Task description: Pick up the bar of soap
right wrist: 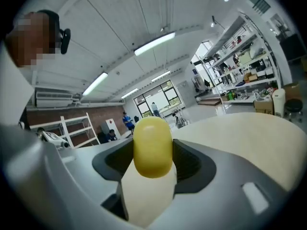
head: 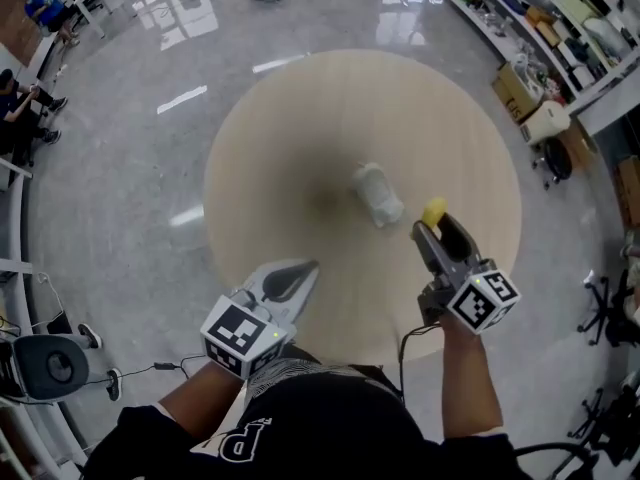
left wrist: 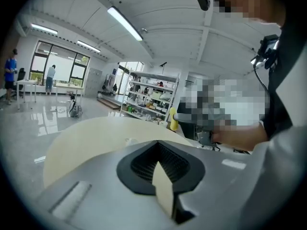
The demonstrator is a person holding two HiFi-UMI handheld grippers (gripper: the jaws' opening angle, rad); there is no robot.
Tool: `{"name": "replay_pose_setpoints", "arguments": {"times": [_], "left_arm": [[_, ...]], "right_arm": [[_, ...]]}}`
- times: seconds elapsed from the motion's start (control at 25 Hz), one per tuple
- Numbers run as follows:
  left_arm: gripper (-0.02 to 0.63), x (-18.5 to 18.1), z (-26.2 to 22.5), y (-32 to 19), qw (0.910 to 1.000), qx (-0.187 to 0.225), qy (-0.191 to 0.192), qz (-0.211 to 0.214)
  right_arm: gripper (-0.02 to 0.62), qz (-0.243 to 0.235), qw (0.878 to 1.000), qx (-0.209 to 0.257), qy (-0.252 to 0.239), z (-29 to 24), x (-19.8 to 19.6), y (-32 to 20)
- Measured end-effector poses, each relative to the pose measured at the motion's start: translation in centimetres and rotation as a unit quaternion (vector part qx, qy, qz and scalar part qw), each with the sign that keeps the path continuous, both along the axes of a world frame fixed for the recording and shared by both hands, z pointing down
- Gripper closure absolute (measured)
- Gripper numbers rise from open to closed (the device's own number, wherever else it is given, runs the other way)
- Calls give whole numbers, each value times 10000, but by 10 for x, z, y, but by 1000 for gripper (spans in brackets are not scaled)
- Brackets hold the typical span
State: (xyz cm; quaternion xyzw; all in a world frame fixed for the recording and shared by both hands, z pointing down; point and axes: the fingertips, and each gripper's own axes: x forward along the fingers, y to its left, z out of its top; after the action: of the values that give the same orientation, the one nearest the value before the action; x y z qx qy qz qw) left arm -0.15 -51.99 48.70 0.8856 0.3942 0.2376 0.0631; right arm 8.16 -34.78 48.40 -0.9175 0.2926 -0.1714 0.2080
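Gripping one yellow soap bar (right wrist: 152,146), half hidden: right hand-held gripper (head: 438,226). Left hand-held gripper (head: 308,267) closed, empty. Beyond both, one unidentifiable whitish lump (head: 378,194).

The left gripper (head: 297,276) and right gripper (head: 441,230) are grey, each with a white cube (head: 240,336) of black square markers. A black cable (head: 405,344) leaves the right one. The person's shirt (head: 320,423) is black with white lettering.

The left tool (head: 304,269) points forward, its jaws closed together with nothing between them. The right tool (head: 440,226) is held a little farther forward and its jaws press on the yellow soap (head: 434,211). Both forearms reach forward from the body.
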Motion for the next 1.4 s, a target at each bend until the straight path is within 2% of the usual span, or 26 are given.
{"name": "replay_pose_setpoints", "arguments": {"times": [0.12,0.2,0.32,0.44,0.56,0.68,0.84,1.2,1.4], "left_arm": [[600,-21,-17,17,9995,-102,165,-265],[600,-36,-27,31,9990,-140,265,-338],[600,-60,-36,50,9981,-244,385,-418],[600,-85,-41,60,9939,-631,210,-877],[600,-124,-51,73,9913,-513,289,-1180],[600,-159,-69,83,9897,-223,447,-1340],[600,-190,-86,91,9882,-153,490,-1442],[600,-234,-94,108,9861,-254,718,-1474],[600,-261,-88,93,9834,-301,761,-1619]], "right_arm": [[331,-133,9978,641,57,-36,-51,18],[331,-261,9955,912,76,-52,-80,33],[331,-421,9937,1021,203,-57,-119,54],[331,-546,9920,1115,217,-50,-153,77],[331,-744,9885,1306,151,-47,-183,98],[331,-996,9861,1323,104,-54,-204,108],[331,-1142,9838,1380,50,-64,-235,113],[331,-1380,9805,1398,92,-72,-277,113],[331,-1387,9815,1318,61,-73,-305,103]]}}
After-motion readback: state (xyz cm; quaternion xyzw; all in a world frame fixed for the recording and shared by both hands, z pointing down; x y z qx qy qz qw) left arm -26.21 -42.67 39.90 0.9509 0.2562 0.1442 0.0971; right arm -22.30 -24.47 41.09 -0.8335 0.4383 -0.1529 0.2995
